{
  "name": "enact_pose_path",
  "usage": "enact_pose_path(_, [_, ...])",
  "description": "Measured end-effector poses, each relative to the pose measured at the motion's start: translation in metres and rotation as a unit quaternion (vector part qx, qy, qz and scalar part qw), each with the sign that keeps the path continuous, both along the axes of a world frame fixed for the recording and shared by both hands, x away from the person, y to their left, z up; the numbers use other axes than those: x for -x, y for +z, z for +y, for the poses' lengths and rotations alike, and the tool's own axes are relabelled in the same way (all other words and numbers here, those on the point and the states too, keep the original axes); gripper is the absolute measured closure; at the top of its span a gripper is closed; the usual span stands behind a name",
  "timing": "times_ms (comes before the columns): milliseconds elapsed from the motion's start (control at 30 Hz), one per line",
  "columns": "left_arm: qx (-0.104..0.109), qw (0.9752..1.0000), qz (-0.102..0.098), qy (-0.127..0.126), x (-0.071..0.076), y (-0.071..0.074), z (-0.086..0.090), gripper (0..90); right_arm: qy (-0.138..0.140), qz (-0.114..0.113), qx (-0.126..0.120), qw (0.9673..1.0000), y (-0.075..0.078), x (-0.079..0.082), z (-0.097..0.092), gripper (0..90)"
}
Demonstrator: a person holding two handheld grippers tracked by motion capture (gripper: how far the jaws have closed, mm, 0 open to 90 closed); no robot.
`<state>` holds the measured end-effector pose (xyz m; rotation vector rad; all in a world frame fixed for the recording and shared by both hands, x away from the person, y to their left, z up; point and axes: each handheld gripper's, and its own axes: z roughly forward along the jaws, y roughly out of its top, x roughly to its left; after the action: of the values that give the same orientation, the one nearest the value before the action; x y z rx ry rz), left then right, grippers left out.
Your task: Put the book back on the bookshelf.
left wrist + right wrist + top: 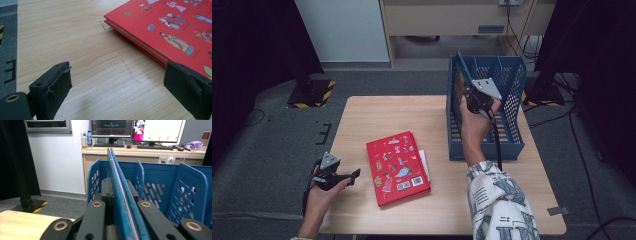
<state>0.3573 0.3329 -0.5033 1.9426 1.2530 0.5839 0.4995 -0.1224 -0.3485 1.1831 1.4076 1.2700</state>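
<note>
A red picture book lies flat on the wooden table, front of centre. My left gripper rests just left of it, open, with bare tabletop between the jaws; its right jaw sits close to the book's edge. My right gripper is shut on a thin blue-edged book. It holds that book upright, edge-on, over the left compartment of a blue perforated file rack at the table's right.
A white sheet pokes out from under the red book's right side. Black stands with hazard-striped bases flank the table on the floor. Behind it stands a desk with monitors. Cables run over the floor at right.
</note>
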Motion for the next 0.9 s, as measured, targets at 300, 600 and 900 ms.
enact_pose_path(300, [-0.001,1.0,0.0,-0.001,0.0,0.001,0.0,6.8,-0.003,-0.008,0.028,0.9996,-0.002,0.004,0.021,80.8])
enact_pose_path(600, [0.001,1.0,-0.001,0.0,0.0,0.001,-0.001,6.8,0.028,-0.012,0.049,0.9983,0.0,0.013,0.029,66.1])
enact_pose_path(900, [0.0,1.0,0.0,0.0,0.0,0.001,-0.002,6.8,0.05,-0.001,0.06,0.997,-0.001,0.02,0.029,58.3])
